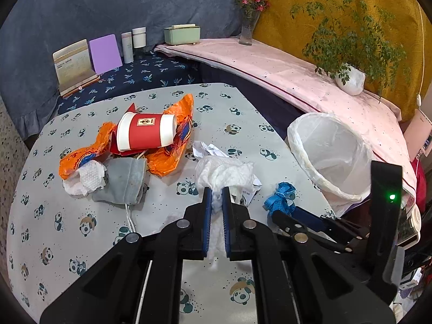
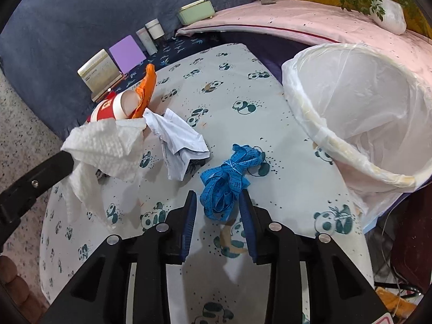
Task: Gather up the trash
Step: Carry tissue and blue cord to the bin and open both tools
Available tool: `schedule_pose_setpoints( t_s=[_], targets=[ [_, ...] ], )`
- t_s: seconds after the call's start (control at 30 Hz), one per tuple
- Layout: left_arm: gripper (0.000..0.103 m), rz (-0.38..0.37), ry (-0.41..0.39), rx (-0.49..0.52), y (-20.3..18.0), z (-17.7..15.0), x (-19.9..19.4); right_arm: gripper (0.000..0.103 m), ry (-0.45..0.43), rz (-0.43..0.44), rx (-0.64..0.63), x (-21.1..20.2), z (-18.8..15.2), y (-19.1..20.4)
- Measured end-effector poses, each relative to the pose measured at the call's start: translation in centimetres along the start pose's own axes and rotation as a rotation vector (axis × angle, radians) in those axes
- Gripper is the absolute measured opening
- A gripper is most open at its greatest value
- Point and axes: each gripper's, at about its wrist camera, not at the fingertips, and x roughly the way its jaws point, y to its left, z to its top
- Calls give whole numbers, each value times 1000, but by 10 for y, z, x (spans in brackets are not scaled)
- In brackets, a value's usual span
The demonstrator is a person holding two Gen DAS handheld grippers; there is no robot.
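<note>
My left gripper (image 1: 217,198) is clamped on a crumpled paper towel (image 1: 225,171), soft and light, gripped at its near fold. My right gripper (image 2: 217,202) stands spread wide, straddling the bundled blue measuring tape (image 2: 229,181), limp and slippery; best pinched at its tied middle. Beyond, right, the lined trash bin (image 2: 351,124) gapes.

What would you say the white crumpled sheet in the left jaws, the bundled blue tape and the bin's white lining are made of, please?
White crumpled sheet: likely paper towel; matte, with an embossed waffle texture.
Bundled blue tape: seemingly flexible vinyl or coated cloth, a measuring tape; slight sheen, printed numerals.
Bin's white lining: thin plastic film; translucent, wrinkled, folded over the rim.
</note>
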Motion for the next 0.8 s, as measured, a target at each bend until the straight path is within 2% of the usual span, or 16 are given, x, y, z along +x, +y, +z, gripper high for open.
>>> schedule_pose_setpoints(
  t_s=[0.03, 0.07, 0.13, 0.23, 0.5, 0.8],
  targets=[
    [8, 1, 2, 2, -1, 1, 2, 33, 4, -7, -5, 3, 1, 0],
    [8, 1, 2, 2, -1, 2, 3, 26, 7, -14, -8, 6, 1, 0],
    [8, -2, 1, 4, -2, 4, 4, 22, 4, -12, -16, 6, 2, 0],
    [8, -6, -7, 10, -6, 8, 4, 19, -35, -34, -39, -4, 6, 0],
    [8, -41, -45, 39, -29, 28, 1, 18, -153, -42, -32, -51, 30, -14],
    [8, -134, -63, 97, -81, 51, 11, 18, -253, -104, 1, -89, 54, -48]
  ],
)
